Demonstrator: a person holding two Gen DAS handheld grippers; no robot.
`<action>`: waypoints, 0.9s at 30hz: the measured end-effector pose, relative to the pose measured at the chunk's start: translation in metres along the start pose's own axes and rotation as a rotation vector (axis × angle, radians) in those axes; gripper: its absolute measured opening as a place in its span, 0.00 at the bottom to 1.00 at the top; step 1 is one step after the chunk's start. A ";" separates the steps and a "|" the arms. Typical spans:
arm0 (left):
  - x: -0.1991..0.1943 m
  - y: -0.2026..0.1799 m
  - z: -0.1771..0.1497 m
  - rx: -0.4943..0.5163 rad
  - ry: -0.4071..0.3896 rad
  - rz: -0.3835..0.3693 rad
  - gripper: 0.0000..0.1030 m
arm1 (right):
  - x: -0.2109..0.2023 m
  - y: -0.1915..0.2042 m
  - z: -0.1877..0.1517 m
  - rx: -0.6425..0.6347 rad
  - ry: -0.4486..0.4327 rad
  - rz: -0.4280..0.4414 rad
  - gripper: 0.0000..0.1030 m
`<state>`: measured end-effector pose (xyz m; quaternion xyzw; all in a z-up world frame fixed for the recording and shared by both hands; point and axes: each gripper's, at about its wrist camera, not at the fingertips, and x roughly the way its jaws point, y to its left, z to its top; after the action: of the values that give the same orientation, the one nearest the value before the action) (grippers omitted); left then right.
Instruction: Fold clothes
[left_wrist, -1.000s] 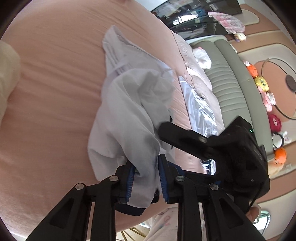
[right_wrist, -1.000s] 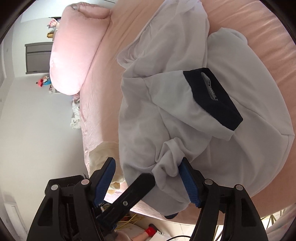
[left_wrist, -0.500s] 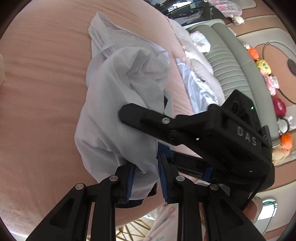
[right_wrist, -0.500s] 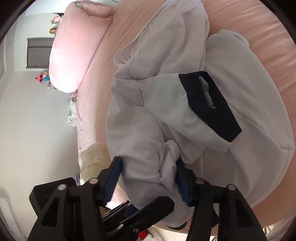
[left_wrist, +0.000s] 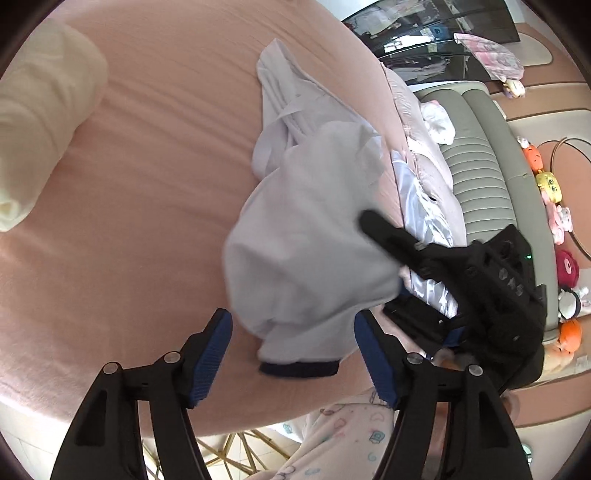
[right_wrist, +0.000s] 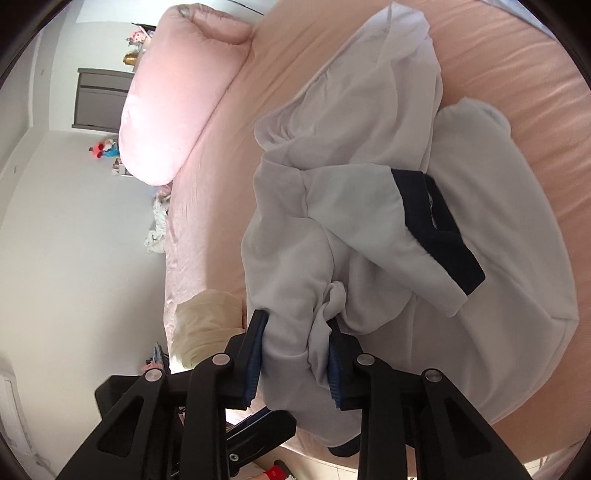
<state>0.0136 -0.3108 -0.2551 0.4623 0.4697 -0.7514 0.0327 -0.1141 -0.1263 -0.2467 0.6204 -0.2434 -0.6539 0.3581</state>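
The right tongs (right_wrist: 295, 360) have just been closing and now pinch a bunched fold of the white garment with navy cuffs (right_wrist: 369, 236). The left tongs (left_wrist: 291, 354), just opened, straddle its hem untouched. Beyond, it sprawls crumpled on the pink bed (left_wrist: 155, 155); one-handed lifting could tangle it further.

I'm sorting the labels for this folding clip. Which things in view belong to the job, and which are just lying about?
Part of the job:
- white garment with navy trim
- right gripper, jaws just closing, clamped on a bunch of it
- left gripper, jaws just opened, cloth loose between them
- pink bed sheet

Lying about:
- pink pillow
- cream rolled cloth
- plush toys
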 end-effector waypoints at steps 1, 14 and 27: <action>-0.001 0.001 -0.001 0.003 0.002 0.000 0.65 | -0.005 0.001 0.001 -0.004 -0.011 0.001 0.27; 0.023 -0.031 -0.024 0.189 0.057 0.064 0.66 | -0.051 0.020 0.022 -0.064 -0.088 0.023 0.27; 0.078 -0.080 -0.033 0.376 0.068 0.216 0.66 | -0.078 0.034 0.028 -0.077 -0.135 0.047 0.27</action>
<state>-0.0479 -0.2118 -0.2624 0.5329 0.2699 -0.8019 0.0106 -0.1377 -0.0907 -0.1678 0.5547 -0.2559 -0.6947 0.3798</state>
